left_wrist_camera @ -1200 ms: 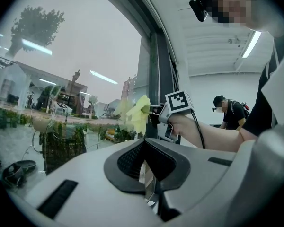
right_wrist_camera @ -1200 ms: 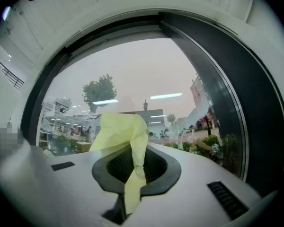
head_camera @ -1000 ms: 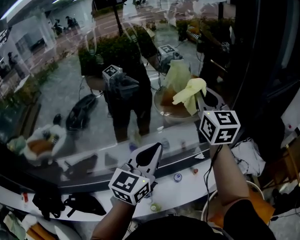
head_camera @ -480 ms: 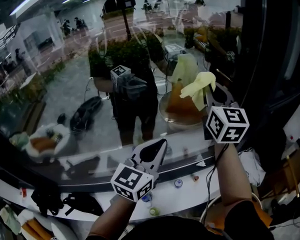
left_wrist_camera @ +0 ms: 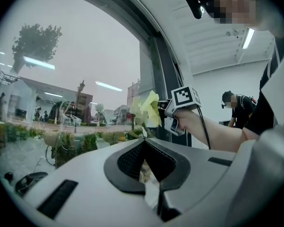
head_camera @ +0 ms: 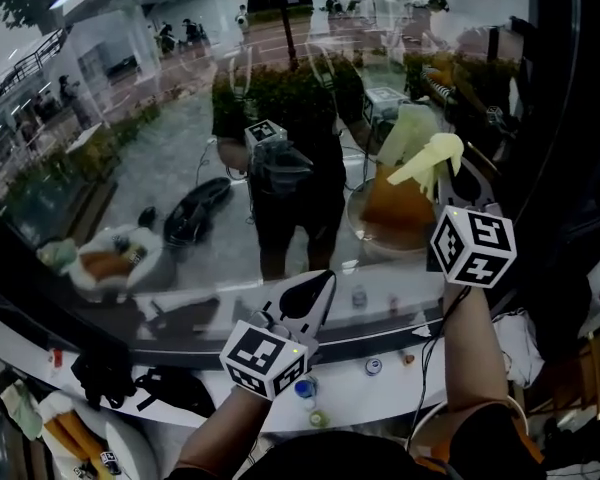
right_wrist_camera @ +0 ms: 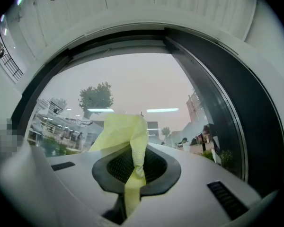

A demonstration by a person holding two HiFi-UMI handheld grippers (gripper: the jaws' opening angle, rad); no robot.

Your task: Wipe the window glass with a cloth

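The window glass [head_camera: 170, 138] fills most of the head view and mirrors a person and both grippers. A yellow cloth [head_camera: 432, 156] is pinched in my right gripper [head_camera: 448, 183], held up against the glass at the right near the dark frame. In the right gripper view the cloth [right_wrist_camera: 124, 132] hangs out of the shut jaws of that gripper [right_wrist_camera: 134, 156], in front of the glass [right_wrist_camera: 132, 82]. My left gripper [head_camera: 313, 296] sits lower, over the sill, its jaws together with nothing in them. The left gripper view looks past that gripper [left_wrist_camera: 144, 144] to the cloth [left_wrist_camera: 150, 109].
A dark window frame [head_camera: 570, 118] runs down the right side. The white sill [head_camera: 400, 388] carries small caps [head_camera: 373, 366] and cables. A black bag [head_camera: 170, 388] lies lower left. Another person [left_wrist_camera: 236, 110] stands behind in the room.
The right gripper with the cloth has moved up and to the right along the glass. The left gripper has hardly moved. The head view has tilted a little.
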